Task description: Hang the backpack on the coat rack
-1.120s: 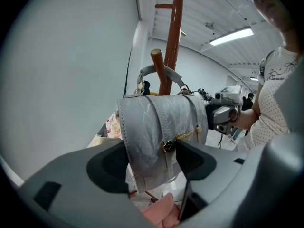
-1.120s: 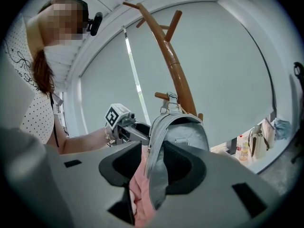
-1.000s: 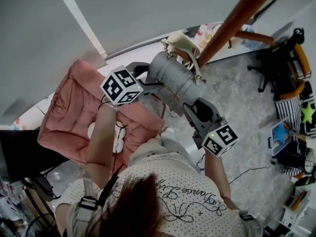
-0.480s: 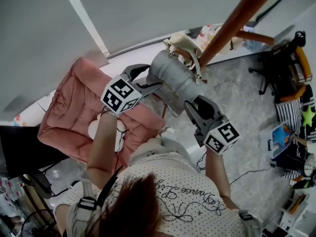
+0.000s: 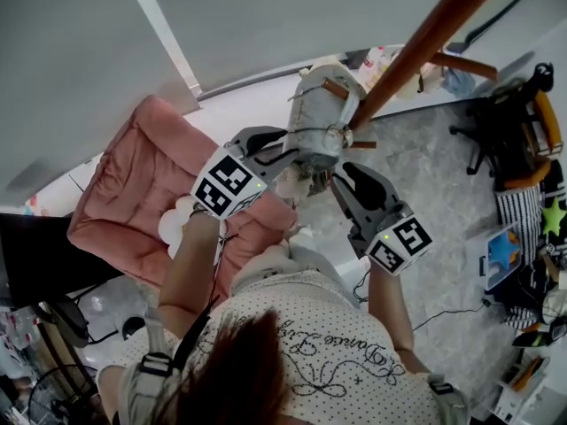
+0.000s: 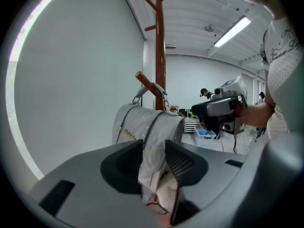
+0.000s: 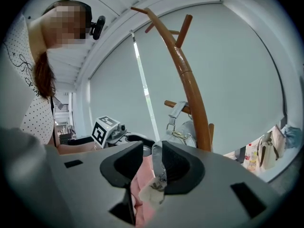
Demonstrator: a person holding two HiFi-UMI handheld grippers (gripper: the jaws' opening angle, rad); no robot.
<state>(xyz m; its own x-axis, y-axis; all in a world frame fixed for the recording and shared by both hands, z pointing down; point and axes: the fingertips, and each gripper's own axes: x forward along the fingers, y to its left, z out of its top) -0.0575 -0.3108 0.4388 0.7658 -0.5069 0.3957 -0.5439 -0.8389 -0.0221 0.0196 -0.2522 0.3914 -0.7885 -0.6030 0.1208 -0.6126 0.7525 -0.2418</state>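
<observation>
The grey backpack (image 5: 321, 118) hangs upright against the brown coat rack pole (image 5: 425, 42), its top strap looped over a short wooden peg (image 6: 149, 87). My left gripper (image 5: 266, 146) reaches in from the left at the bag's lower part. In the left gripper view its jaws (image 6: 154, 148) are closing, with a fold of the bag's grey fabric (image 6: 152, 141) pinched between them. My right gripper (image 5: 353, 177) sits just right of the bag's bottom. Its jaws (image 7: 152, 151) are closing too; a dangling grey strap (image 7: 158, 163) lies against one jaw, with a gap on the other side.
A pink cushion (image 5: 133, 202) lies on the floor at the left, below my left arm. A pale wall with a white strip (image 5: 159, 29) runs behind the rack. Black office chairs (image 5: 509, 122) and clutter stand at the right, and a cable (image 5: 443, 306) crosses the grey floor.
The backpack has swung from a slant between both grippers to hang upright at the pole. My left gripper moved right, under the bag, and narrowed onto its fabric. The bag's end has left the right jaws.
</observation>
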